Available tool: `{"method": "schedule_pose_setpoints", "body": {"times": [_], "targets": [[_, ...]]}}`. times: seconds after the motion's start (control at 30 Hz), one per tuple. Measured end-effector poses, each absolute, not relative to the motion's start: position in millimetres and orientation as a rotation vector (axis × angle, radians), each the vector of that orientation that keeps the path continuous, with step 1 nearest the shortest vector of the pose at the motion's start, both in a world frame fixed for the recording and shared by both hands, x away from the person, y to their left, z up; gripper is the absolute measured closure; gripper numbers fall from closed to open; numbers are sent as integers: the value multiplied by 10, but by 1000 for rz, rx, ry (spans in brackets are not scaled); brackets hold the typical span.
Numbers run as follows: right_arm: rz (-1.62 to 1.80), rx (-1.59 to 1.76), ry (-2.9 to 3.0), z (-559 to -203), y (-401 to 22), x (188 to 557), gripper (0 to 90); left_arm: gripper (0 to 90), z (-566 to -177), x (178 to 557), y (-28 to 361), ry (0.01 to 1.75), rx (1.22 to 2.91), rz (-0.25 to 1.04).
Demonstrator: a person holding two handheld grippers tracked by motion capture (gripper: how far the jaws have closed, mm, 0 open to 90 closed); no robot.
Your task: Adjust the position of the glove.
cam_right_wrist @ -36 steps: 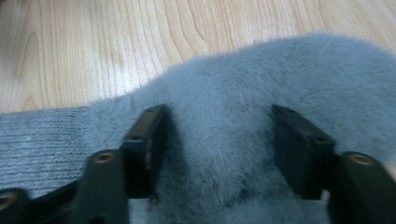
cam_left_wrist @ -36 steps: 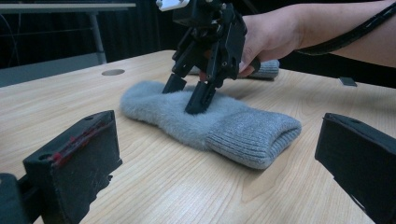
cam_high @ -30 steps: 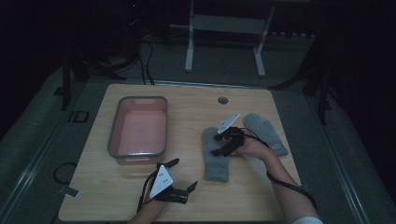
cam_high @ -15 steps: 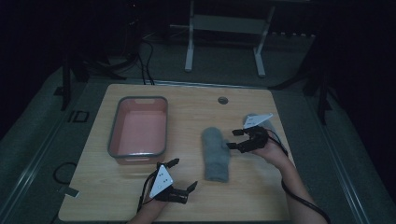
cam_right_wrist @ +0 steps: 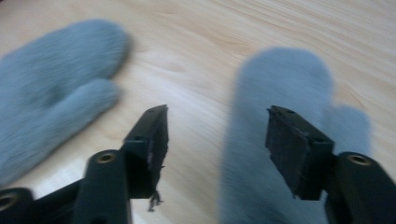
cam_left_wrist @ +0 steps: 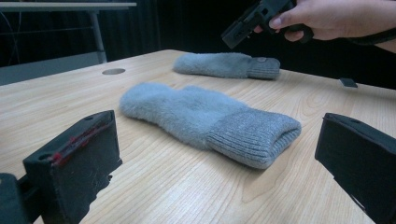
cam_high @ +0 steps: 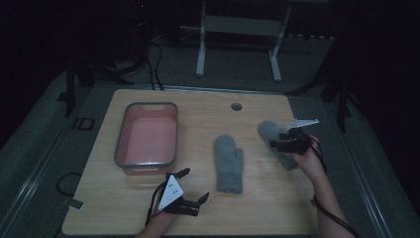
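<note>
Now the right tool (cam_high: 280,139), half-open and closing emptily, should be lowered squarely onto the three-o'clock mitten (cam_high: 272,136).

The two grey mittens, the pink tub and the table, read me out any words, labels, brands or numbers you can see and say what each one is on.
No text can be read anywhere.
Far mitten: a small round tag on its cuff, too small to read.
Near mitten: no label.
Pink tub: no writing.
Floor left of the table: a dark mark that may be letters, too dim to tell.
</note>
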State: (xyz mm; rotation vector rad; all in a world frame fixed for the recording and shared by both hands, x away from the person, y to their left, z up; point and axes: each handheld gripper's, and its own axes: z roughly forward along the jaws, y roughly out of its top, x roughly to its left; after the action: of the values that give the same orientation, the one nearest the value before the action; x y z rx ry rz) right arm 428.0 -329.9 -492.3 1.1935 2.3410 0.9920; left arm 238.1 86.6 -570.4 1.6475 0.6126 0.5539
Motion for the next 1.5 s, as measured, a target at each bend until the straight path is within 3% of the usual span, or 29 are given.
{"method": "schedule_pose_setpoints", "body": {"times": [0.47, 0.57, 0.73, 0.87, 1.13, 1.5], "targets": [[876, 1304, 2284, -5410, -3538, 4386, 523, 2, -5704, 2382, 866, 614, 1647, 553], [868, 1315, 2265, -5413, -3507, 4369, 575, 2, -5703, 2381, 865, 611, 1649, 556], [862, 1364, 2213, -5421, -3453, 4329, 740, 2, -5704, 2382, 865, 614, 1648, 555], [880, 1434, 2144, -5410, -3398, 4280, 797, 2, -5703, 2381, 865, 611, 1648, 557], [905, 1555, 1988, -5230, -3316, 4014, 812, 2, -5703, 2381, 865, 610, 1649, 556], [989, 1659, 1848, -5025, -3157, 3356, 811, 2, -5703, 2376, 861, 609, 1650, 558]]}}
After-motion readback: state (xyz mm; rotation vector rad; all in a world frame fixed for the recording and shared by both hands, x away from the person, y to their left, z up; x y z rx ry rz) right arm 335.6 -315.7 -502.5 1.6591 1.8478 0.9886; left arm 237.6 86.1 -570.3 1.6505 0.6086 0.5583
